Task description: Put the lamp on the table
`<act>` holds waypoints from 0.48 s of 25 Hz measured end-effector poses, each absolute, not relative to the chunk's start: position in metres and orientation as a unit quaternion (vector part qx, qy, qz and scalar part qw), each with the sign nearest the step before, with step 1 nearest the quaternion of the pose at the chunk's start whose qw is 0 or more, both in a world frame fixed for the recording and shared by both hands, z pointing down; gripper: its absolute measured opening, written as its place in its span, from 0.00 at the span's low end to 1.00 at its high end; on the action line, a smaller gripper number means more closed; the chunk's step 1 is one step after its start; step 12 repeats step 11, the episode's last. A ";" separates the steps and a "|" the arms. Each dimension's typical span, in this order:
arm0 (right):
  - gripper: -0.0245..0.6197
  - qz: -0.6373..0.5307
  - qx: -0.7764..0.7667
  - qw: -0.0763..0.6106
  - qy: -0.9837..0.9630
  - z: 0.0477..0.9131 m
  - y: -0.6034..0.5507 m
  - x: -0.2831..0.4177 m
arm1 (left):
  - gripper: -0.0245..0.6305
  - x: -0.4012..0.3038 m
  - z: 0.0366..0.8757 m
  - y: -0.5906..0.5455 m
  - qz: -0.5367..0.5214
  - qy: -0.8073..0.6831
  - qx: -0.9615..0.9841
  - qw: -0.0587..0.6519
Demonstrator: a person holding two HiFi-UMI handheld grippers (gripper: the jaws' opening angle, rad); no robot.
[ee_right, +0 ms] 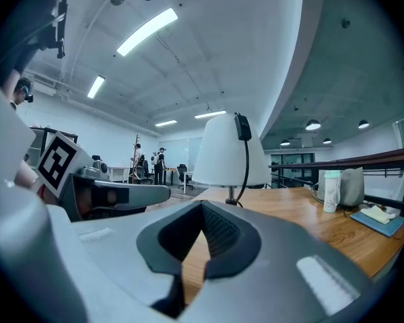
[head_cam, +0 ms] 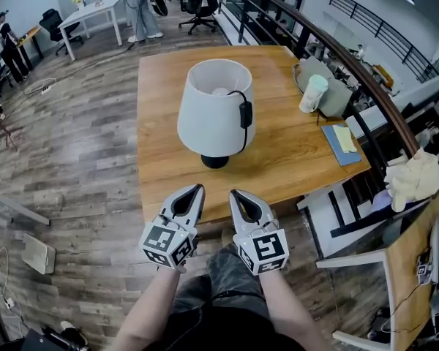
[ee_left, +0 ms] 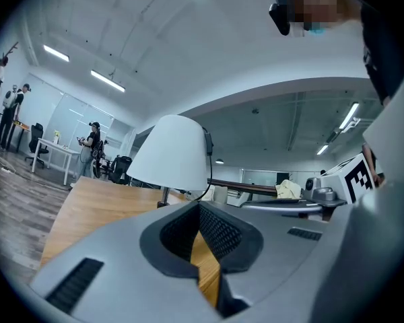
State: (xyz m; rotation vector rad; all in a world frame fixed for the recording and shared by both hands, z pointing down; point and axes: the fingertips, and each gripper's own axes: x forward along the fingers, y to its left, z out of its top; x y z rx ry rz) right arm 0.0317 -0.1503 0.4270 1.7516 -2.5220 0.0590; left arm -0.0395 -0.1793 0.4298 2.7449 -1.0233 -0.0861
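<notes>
A table lamp with a white shade, a dark round base and a black cord with a switch stands upright on the wooden table, near the middle. My left gripper and right gripper hover side by side at the table's front edge, just short of the lamp's base. Both are shut with nothing between the jaws. In the left gripper view the lamp rises beyond the shut left gripper. The right gripper view shows the lamp ahead of the shut right gripper.
On the table's right side stand a white cup, a grey bag and a blue notebook. A dark railing runs along the right. A white desk, office chairs and people are far back.
</notes>
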 end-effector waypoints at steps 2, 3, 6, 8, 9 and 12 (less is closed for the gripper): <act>0.05 0.015 0.571 0.032 -0.820 0.422 -0.145 0.032 | 0.03 -0.040 0.426 -0.175 -0.031 -0.346 0.932 0.104; 0.05 0.014 0.571 0.030 -0.820 0.420 -0.143 0.032 | 0.03 -0.040 0.425 -0.172 -0.031 -0.346 0.932 0.103; 0.05 0.012 0.571 0.025 -0.820 0.416 -0.135 0.032 | 0.03 -0.040 0.424 -0.165 -0.031 -0.346 0.932 0.102; 0.05 0.012 0.568 0.023 -0.823 0.415 -0.130 0.031 | 0.03 -0.040 0.423 -0.162 -0.030 -0.348 0.932 0.100; 0.05 0.012 0.565 0.023 -0.825 0.415 -0.127 0.030 | 0.03 -0.041 0.423 -0.159 -0.030 -0.350 0.931 0.099; 0.05 0.014 0.558 0.022 -0.830 0.416 -0.122 0.027 | 0.03 -0.044 0.423 -0.155 -0.028 -0.355 0.929 0.097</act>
